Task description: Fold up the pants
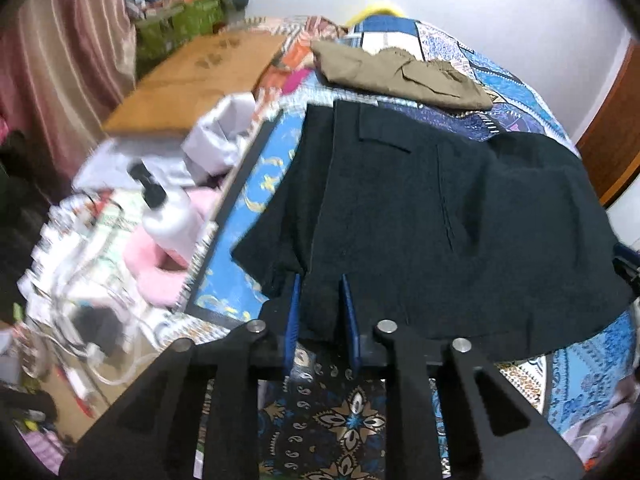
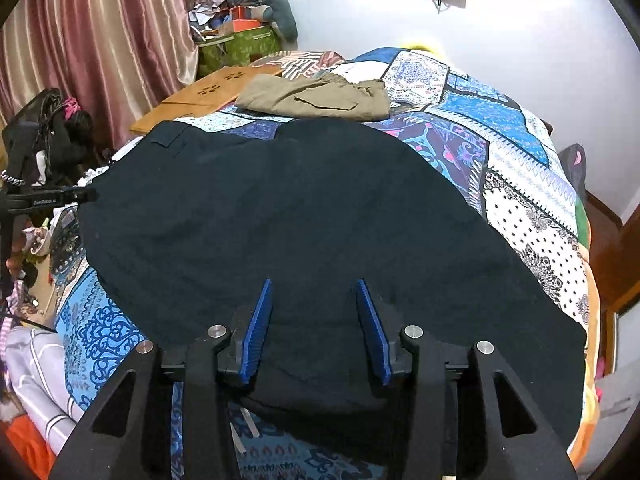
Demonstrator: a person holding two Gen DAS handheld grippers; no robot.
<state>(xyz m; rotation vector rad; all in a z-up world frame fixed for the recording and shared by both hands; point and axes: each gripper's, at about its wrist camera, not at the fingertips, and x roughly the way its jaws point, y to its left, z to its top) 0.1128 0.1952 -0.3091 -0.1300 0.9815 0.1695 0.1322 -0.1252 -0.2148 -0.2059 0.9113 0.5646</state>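
Observation:
Dark navy pants (image 1: 420, 220) lie spread on a patchwork bedspread (image 1: 264, 176); they also fill the middle of the right wrist view (image 2: 280, 220). My left gripper (image 1: 320, 280) is narrowed on a raised fold of the pants' near left edge, with cloth between its blue pads. My right gripper (image 2: 314, 284) is open, its blue pads wide apart over the pants' near edge, and cloth lies beneath and between them. Folded khaki pants (image 2: 316, 96) lie further back on the bed, also seen in the left wrist view (image 1: 400, 72).
A wooden lap table (image 1: 192, 76) stands left of the bed. A white pump bottle (image 1: 168, 216), a pink cloth and cables crowd the floor at the left. A curtain (image 2: 100, 40) and a green box (image 2: 240, 48) are at the back left. The other gripper's body (image 2: 44, 200) shows at the left.

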